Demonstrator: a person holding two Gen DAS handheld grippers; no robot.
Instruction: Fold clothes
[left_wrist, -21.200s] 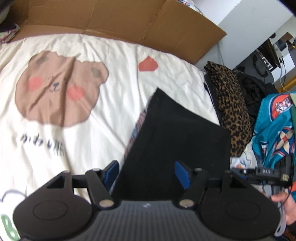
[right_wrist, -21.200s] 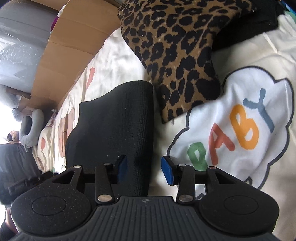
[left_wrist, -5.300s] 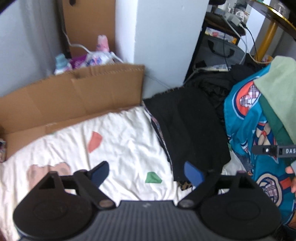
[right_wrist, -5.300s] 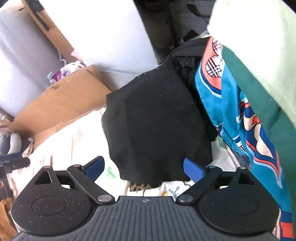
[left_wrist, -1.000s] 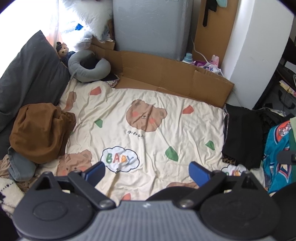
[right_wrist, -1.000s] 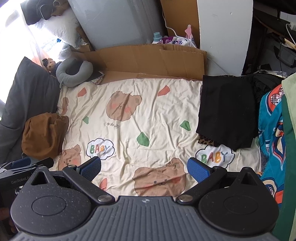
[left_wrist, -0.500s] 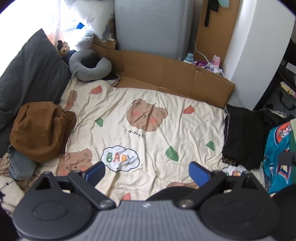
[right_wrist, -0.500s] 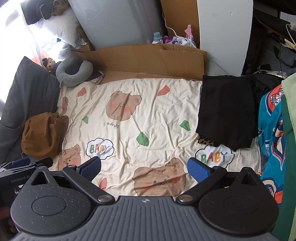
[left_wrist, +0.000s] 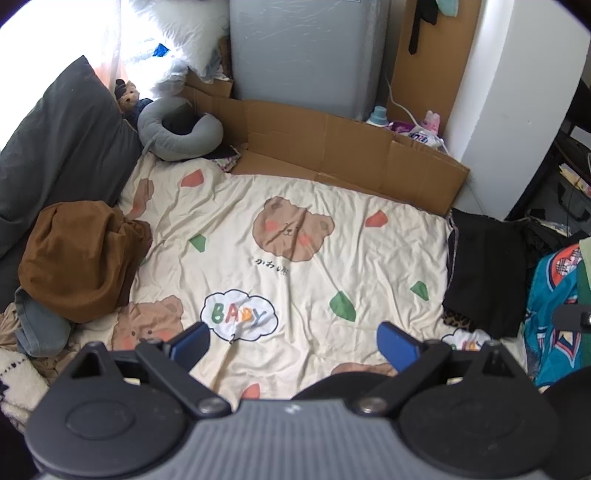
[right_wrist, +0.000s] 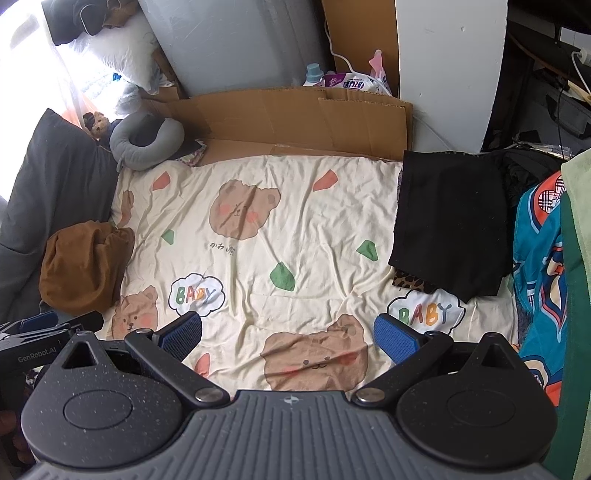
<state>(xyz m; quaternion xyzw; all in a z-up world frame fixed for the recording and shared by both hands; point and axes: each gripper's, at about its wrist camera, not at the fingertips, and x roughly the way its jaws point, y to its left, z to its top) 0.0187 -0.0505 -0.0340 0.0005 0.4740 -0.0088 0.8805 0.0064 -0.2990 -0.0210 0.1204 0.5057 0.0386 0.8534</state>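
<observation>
Claws both spread wide and empty, left claw (left_wrist: 293, 341), right claw (right_wrist: 288, 334), above cream bear-print bedsheet (left_wrist: 295, 288), folded black garment (right_wrist: 448, 221) at its right edge, leopard-print fabric corner (right_wrist: 412, 282) beneath clearer in right view, crumpled brown garment (left_wrist: 79, 264) larger in left view.

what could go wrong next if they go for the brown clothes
The brown heap lies bunched on a grey garment beside the dark pillow, so an open left gripper may snag both. The folded black stack sits at the bed's edge over a leopard piece; dragging the sheet could topple it.
</observation>
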